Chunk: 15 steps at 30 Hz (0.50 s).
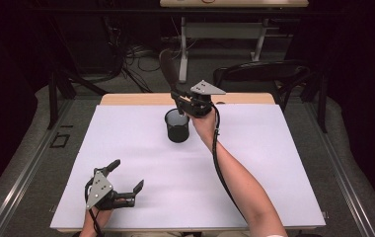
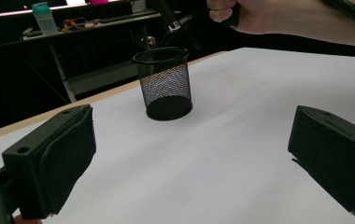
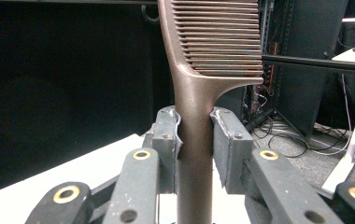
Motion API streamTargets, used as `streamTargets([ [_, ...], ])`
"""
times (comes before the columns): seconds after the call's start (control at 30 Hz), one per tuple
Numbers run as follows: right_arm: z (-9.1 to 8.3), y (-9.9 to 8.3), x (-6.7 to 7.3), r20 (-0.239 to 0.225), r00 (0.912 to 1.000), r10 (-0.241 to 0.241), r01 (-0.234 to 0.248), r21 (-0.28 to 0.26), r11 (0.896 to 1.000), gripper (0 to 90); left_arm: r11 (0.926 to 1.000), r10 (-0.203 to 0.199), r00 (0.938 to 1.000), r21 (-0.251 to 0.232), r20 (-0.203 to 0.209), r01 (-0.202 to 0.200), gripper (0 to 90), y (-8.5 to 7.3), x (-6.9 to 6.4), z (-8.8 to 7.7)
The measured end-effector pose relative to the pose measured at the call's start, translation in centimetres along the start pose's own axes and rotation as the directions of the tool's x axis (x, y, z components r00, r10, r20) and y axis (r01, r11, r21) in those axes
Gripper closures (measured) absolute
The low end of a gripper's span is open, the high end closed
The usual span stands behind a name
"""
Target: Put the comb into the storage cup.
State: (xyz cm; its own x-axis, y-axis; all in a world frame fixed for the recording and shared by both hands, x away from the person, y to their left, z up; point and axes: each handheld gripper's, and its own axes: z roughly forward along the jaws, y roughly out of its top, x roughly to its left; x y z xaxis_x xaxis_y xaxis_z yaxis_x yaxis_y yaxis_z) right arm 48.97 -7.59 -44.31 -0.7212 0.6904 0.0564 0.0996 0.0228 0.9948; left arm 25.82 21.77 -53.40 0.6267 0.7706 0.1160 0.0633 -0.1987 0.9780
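Comb held upright over the mesh cup, upper middle of the high view.

The right gripper [image 1: 184,104] has its 2 jaws clenched on the handle of the comb [image 3: 199,116], teeth end up, just above the cup [image 1: 177,125] on the table [image 1: 274,163]. The comb looks light, stiff and smooth, so likely to slip or swivel; the narrow handle below the teeth is the sound place to hold. The left gripper [image 1: 126,185] rests at lower left, jaws released, nothing between them.

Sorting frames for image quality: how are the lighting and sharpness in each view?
High view: white table evenly lit, dark surroundings. Left gripper view: mesh cup fairly sharp, near jaws soft. Right gripper view: comb crisp, background dim.
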Motion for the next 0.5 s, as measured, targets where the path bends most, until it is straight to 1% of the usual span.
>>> streamTargets([
  [0.27,0.39,-0.47,-0.07,-0.01,0.9999,-0.004,0.004,0.004,1.0,72.8,1.0,0.002,1.0,0.001,0.0,-0.002,0.7,0.01,-0.03,-0.01],
  [0.5,0.66,-0.84,-0.07,-0.009,0.9999,-0.005,0.005,0.011,1.0,72.8,1.0,0.002,1.0,0.0,0.0,-0.002,0.8,0.02,-0.04,-0.04],
])
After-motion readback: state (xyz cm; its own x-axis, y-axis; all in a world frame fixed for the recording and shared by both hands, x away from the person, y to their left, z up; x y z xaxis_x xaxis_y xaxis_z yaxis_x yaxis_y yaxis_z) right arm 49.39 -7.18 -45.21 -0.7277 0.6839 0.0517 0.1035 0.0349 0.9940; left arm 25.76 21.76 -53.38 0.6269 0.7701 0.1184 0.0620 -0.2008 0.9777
